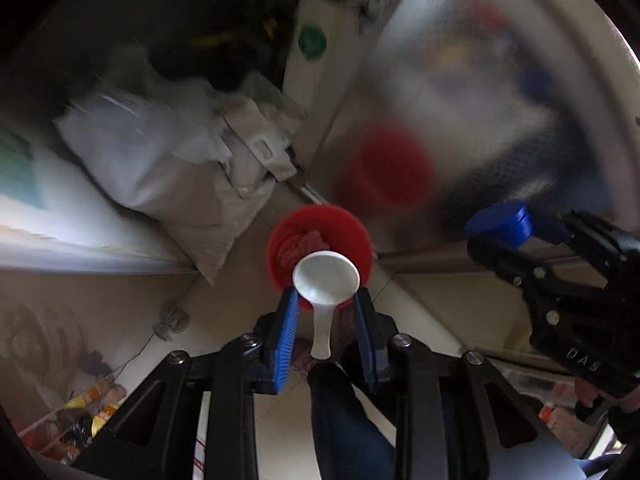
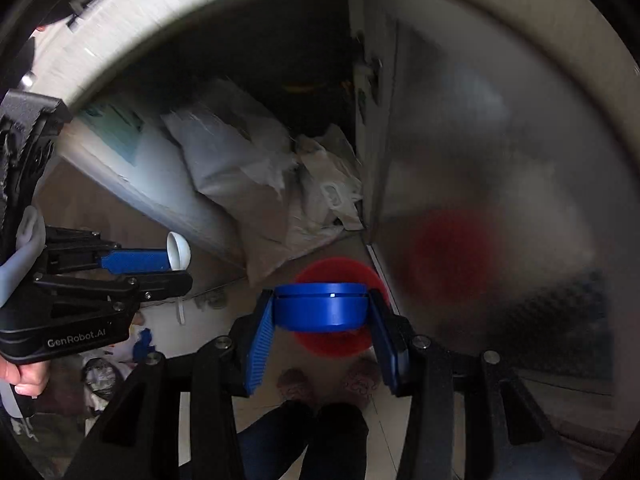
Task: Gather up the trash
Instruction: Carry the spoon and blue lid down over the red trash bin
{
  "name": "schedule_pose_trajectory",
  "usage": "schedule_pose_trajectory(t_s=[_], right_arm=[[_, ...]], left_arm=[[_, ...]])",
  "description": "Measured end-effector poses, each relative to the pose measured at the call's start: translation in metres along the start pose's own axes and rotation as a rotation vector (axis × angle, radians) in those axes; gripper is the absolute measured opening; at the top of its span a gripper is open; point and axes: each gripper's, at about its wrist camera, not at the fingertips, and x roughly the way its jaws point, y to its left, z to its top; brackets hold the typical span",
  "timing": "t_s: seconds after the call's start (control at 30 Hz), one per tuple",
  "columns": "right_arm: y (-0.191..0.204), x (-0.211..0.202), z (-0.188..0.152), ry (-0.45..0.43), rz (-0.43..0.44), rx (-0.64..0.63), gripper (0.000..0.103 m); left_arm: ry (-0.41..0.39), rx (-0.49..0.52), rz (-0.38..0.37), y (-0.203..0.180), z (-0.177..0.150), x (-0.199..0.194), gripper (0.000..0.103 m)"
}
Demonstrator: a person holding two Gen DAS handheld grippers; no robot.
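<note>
My left gripper [image 1: 326, 294] is shut on a white plastic spoon [image 1: 326, 278], whose handle points back between the blue pads. Right under the spoon stands a red bin [image 1: 320, 236] on the floor, with red crumpled stuff inside. My right gripper [image 2: 321, 296] is shut on a round blue tub [image 2: 320, 306], held flat above the same red bin [image 2: 340, 344]. In the left wrist view the blue tub [image 1: 500, 222] shows at the right, in the right gripper [image 1: 500, 236]. In the right wrist view the left gripper [image 2: 180, 268] and the spoon [image 2: 178, 250] show at the left. Both grippers point steeply down.
White plastic bags [image 1: 180, 160] are piled behind the bin against a dark gap. A shiny metal-fronted cabinet [image 1: 460, 120] at the right reflects the bin. A white ledge [image 1: 60, 216] runs along the left. Packets and litter [image 1: 92, 404] lie at lower left. The person's slippered feet [image 2: 296, 384] stand near the bin.
</note>
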Motion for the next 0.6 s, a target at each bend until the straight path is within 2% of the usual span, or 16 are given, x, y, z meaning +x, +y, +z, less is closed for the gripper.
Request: schedule_pose_trajectory(t_s=[0.2,0.33,0.47,0.53,0.57,0.6], right_arm=[[-0.022,0.095,-0.028,-0.005,-0.035,0.051,0.043],[-0.039,0.15,-0.042,0.019,-0.06,0.088,0.043],[-0.053,0.191,-0.053,0.052,-0.103,0.141,0.043],[-0.057,0.201,-0.058,0.061,-0.11,0.162,0.043],[-0.059,0.206,-0.059,0.07,-0.111,0.168,0.043],[-0.06,0.211,-0.061,0.079,-0.109,0.175,0.043]], left_arm=[[0.049,0.013,-0.086,0.018,-0.003,0.116,0.026],[0.077,0.052,-0.097,0.02,0.001,0.18,0.026],[0.097,0.133,-0.089,0.015,0.0,0.221,0.026],[0.094,0.142,-0.102,0.014,-0.001,0.234,0.032],[0.096,0.142,-0.112,0.014,-0.001,0.237,0.043],[0.098,0.141,-0.114,0.014,0.0,0.239,0.06]])
